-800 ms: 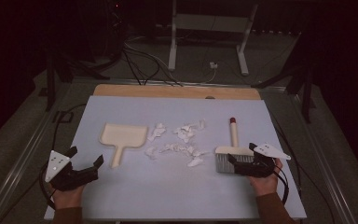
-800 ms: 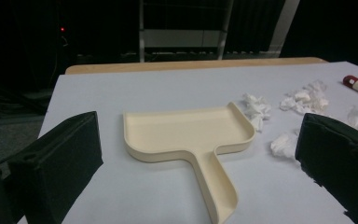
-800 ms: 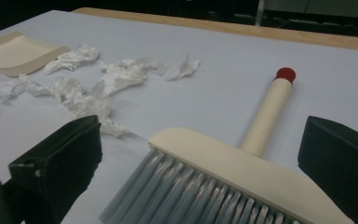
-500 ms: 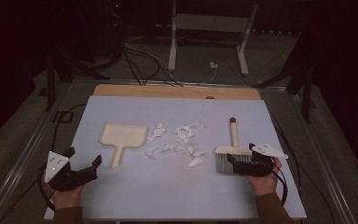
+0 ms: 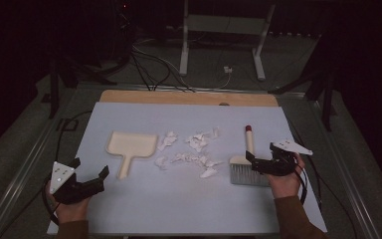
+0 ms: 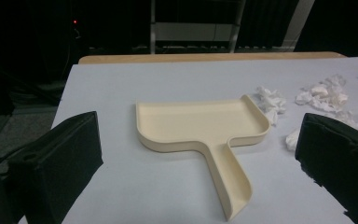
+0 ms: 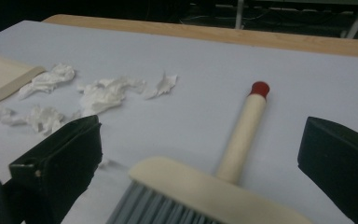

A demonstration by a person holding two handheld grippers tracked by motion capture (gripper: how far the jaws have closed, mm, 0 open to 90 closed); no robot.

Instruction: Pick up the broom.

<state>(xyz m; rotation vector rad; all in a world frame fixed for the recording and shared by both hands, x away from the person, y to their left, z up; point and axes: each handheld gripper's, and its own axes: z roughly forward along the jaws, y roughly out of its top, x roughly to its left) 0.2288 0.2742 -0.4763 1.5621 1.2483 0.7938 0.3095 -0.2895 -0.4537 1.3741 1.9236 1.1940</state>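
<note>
Jaws wide and empty, the right gripper (image 5: 251, 160) hovered at the cream hand brush with grey bristles (image 7: 214, 191); the left gripper (image 5: 97, 179) (equally wide) faced the cream plastic dustpan (image 6: 200, 125) beside white paper scraps (image 5: 191, 152). Grasping both likely came next.

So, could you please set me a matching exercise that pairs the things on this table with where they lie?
Things:
1. dustpan
2. paper scraps
3. brush
4. left gripper

Places:
A. middle of the mat
B. right side, bristles toward the person
C. near left corner, jaws open
D. left of the scraps, handle toward the person

Pairs: 1-D, 2-A, 3-B, 4-C
</note>
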